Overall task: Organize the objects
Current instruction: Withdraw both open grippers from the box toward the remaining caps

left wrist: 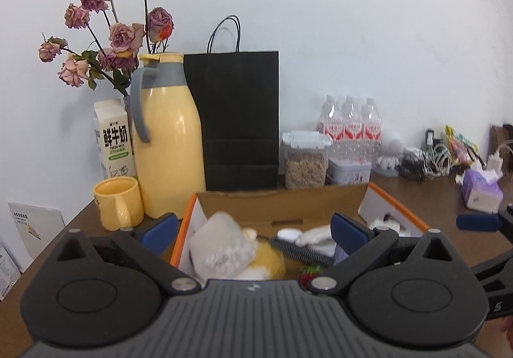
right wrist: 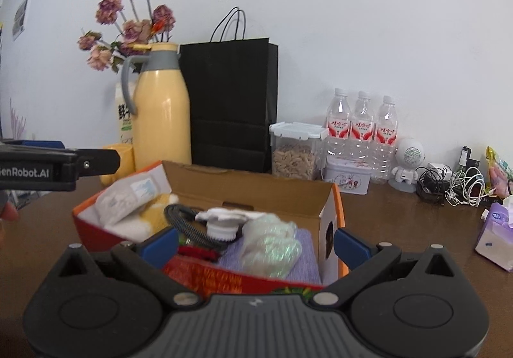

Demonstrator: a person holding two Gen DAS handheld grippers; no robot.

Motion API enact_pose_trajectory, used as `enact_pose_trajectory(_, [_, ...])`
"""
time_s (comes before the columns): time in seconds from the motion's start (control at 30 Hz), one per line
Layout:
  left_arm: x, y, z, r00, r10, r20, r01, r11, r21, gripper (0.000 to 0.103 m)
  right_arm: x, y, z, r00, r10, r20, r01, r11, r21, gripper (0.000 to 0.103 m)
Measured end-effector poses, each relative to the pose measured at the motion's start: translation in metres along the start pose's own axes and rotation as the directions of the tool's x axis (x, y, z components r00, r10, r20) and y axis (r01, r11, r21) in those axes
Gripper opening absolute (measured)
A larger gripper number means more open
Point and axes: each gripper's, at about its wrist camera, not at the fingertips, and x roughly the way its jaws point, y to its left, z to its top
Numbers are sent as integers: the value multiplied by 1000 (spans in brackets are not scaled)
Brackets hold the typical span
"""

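Note:
An open orange cardboard box (left wrist: 282, 194) (right wrist: 250, 189) stands on the brown table right in front of both grippers. Inside lie a clear packet of white pieces (left wrist: 221, 249) (right wrist: 125, 197), a yellow plush (left wrist: 269, 261) (right wrist: 157, 213), a braided grey cable (left wrist: 298, 250) (right wrist: 182, 220), a white cap (left wrist: 288, 233) (right wrist: 222, 231), a shimmering plastic bag (right wrist: 272, 242) and a purple cloth (right wrist: 304, 249). My left gripper (left wrist: 255, 231) hangs open over the box's near side, holding nothing. My right gripper (right wrist: 255, 245) is open too, its blue pads straddling the box's near right corner.
Along the wall stand a yellow thermos jug (left wrist: 166, 140), yellow mug (left wrist: 118, 207), milk carton (left wrist: 112, 140), dried roses (left wrist: 112, 37), black paper bag (left wrist: 240, 120), cereal container (right wrist: 295, 152), water bottles (right wrist: 362, 127) and a tin (right wrist: 348, 178). Tangled cables (right wrist: 455, 184) and a tissue pack (right wrist: 497, 233) lie at right.

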Motion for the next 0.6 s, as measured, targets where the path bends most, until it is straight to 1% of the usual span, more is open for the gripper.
enact_pose_trajectory(0.13, [-5, 5, -16, 999, 1, -38, 0, 1000, 28, 103, -7, 5, -12, 1000, 8, -28, -9, 1000, -12, 103])
enact_pose_trajectory(0.3, [-7, 12, -36, 995, -2, -100, 3, 1000, 18, 103, -10, 10, -30, 997, 14, -74, -16, 1000, -18, 103])
enact_pose_trajectory(0.6, [-2, 11, -64, 980, -16, -199, 26, 999, 47, 103, -3, 15, -55, 988, 14, -152, -18, 1000, -22, 103])
